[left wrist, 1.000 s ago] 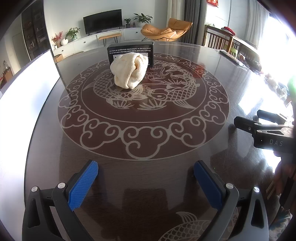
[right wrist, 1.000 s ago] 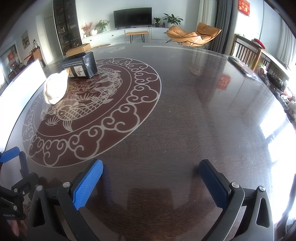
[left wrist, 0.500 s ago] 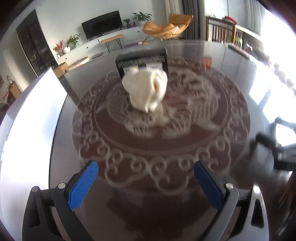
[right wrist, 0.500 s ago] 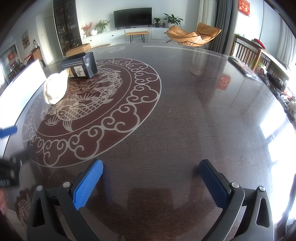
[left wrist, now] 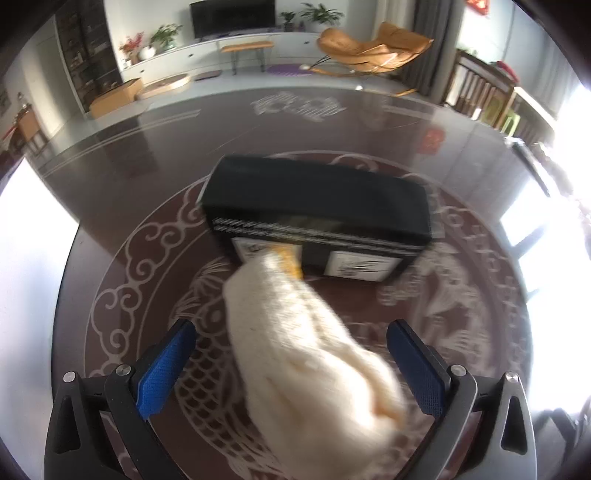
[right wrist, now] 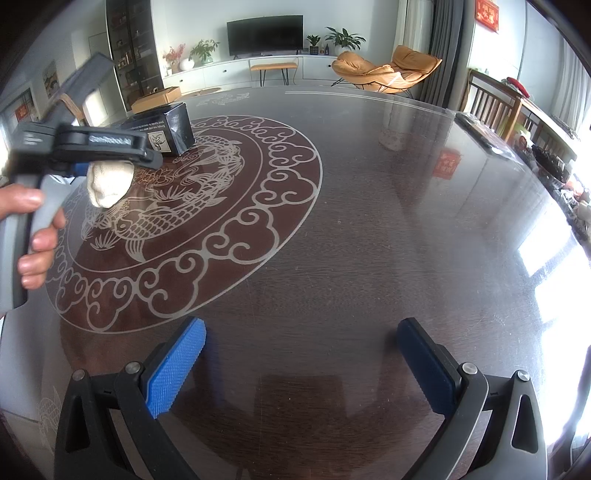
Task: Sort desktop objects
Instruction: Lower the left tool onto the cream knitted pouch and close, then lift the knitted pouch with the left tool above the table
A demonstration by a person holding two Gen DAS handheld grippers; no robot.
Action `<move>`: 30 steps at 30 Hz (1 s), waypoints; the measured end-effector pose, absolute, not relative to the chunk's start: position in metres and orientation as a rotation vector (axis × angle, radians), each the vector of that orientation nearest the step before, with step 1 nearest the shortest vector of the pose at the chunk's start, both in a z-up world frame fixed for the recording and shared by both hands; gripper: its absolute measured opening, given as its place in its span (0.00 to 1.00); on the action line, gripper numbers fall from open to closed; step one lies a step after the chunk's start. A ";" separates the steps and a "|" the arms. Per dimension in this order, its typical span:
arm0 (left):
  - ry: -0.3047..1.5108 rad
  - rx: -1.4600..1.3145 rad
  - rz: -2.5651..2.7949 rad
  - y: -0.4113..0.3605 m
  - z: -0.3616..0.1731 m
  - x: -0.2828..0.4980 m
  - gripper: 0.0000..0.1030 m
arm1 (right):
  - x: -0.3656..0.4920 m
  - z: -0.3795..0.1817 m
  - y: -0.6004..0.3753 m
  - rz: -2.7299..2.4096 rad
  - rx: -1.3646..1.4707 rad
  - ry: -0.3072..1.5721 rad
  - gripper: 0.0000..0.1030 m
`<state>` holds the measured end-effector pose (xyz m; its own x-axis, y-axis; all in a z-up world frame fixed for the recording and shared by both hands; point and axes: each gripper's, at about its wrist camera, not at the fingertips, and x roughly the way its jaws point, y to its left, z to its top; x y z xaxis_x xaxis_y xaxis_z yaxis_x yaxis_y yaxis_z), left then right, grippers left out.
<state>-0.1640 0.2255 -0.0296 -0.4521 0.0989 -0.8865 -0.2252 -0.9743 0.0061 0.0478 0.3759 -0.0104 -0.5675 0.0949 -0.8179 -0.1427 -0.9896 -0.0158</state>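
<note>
Cream knitted bundle (left wrist: 310, 354), a rolled cloth or glove with a yellowish edge, lies on the desk (left wrist: 110, 177) right between the blue pads of my left tongs (left wrist: 291, 365). Those tongs stand wide open around it; neither pad presses the fabric, and a gap shows on each side. The picture is blurred here, so I cannot tell more of the fabric than its ribbed weave. Just beyond the bundle, at its far end, sits a black box (left wrist: 317, 218) with white labels on the side facing me; the bundle's tip overlaps its lower edge in my left view, and I cannot tell whether the two touch. Both rest on the pale dragon-and-cloud medallion (right wrist: 236, 221) inlaid in the dark glossy top.

My right tongs (right wrist: 301, 363) hang wide open over bare dark wood, well apart from the bundle and off to its right, holding nothing. From that side I see my left hand (right wrist: 31, 236) wrapped round the grey grip, the black frame of the left tongs passing over the bundle, and the box just behind it.

Far past the box, a television (right wrist: 265, 35) and an orange lounge chair (right wrist: 388, 70) stand by the wall.
</note>
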 end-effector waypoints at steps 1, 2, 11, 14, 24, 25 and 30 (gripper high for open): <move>0.167 -1.502 2.534 0.221 -0.030 -0.164 1.00 | 0.048 -0.011 0.376 2.667 -1.387 0.079 1.00; 0.173 -1.488 2.554 0.217 -0.029 -0.162 0.87 | 0.048 -0.010 0.376 2.668 -1.387 0.079 1.00; 0.120 -1.399 2.624 0.155 -0.026 -0.095 0.47 | 0.048 -0.011 0.375 2.667 -1.387 0.079 1.00; 0.112 -1.356 2.649 0.132 -0.028 -0.057 0.47 | 0.048 -0.011 0.375 2.667 -1.386 0.078 1.00; 0.126 -1.281 2.622 0.117 -0.031 -0.023 0.72 | 0.048 -0.011 0.375 2.666 -1.386 0.081 1.00; 0.150 -1.305 2.603 0.121 -0.033 -0.025 0.84 | 0.048 -0.011 0.375 2.666 -1.386 0.080 1.00; 0.165 -1.363 2.585 0.123 -0.034 -0.031 1.00 | 0.048 -0.011 0.375 2.666 -1.386 0.079 1.00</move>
